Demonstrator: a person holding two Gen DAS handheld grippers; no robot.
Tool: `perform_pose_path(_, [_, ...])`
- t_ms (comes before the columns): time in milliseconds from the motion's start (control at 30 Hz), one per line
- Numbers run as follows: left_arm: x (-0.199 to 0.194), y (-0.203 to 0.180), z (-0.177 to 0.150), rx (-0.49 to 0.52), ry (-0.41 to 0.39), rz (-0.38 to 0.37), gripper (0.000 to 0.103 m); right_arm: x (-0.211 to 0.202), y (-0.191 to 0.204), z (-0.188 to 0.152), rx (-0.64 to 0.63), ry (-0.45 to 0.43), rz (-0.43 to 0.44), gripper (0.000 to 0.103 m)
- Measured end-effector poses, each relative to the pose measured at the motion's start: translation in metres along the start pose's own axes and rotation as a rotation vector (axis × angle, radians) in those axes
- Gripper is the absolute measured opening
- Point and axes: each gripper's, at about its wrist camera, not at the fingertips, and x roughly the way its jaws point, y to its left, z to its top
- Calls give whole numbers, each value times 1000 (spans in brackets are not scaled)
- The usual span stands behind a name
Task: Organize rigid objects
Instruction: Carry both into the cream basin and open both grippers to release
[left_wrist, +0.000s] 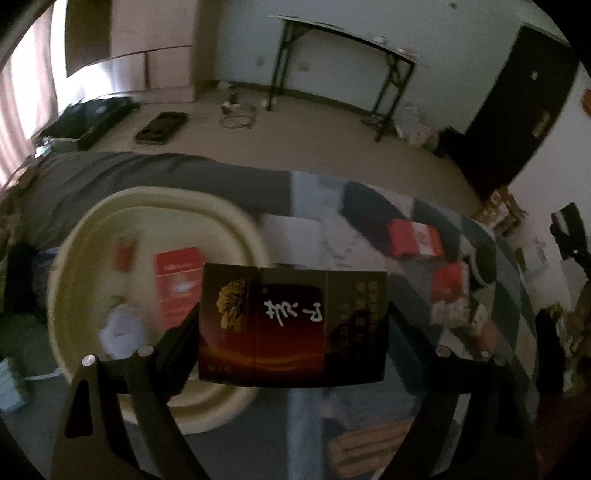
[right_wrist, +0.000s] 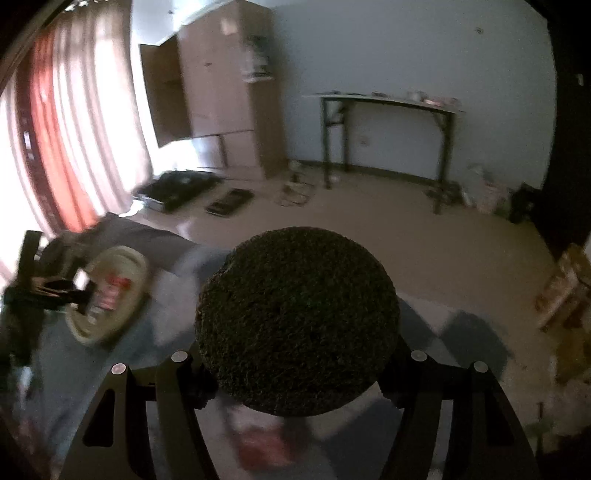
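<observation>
Holding a dark box crosswise between its pads, the left gripper hangs above the bed, its jaws set wide because the box's long axis runs from one finger to the other. The cream basin lies down and to the left of that box in the left wrist view, part of its near rim hidden behind the box and the left finger, with a red pack and something white already inside. That offset is what the coming move turns on, by my reading: the box is not yet over the open middle of the basin, so the hand must go left and a little forward before it lets go. The right gripper clamps a green ball, jaws at a middling width with the ball filling the gap. From the right wrist view the basin sits well off to the left, and the left gripper shows at its edge, blurred. So the left hand is much the nearer to the basin and should probably drop first; the ball has the longer way to go. More red packs lie on the patterned cover to the right, apart from the basin, not yet sorted. The ball may roll once released.
</observation>
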Motion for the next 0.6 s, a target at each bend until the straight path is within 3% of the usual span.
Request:
perform_pose_path(300, [-36,99,-5,-92,-27,115,90,74,153,61,-184,35,256,66])
perform_pose_path(467, [-19,121,-17,-84,43,134,90,145,240,56,-295,120,343,66])
perform_pose_path(600, [3,129,-10,-73,38,150,90,209,280,45,-298,184,362,66])
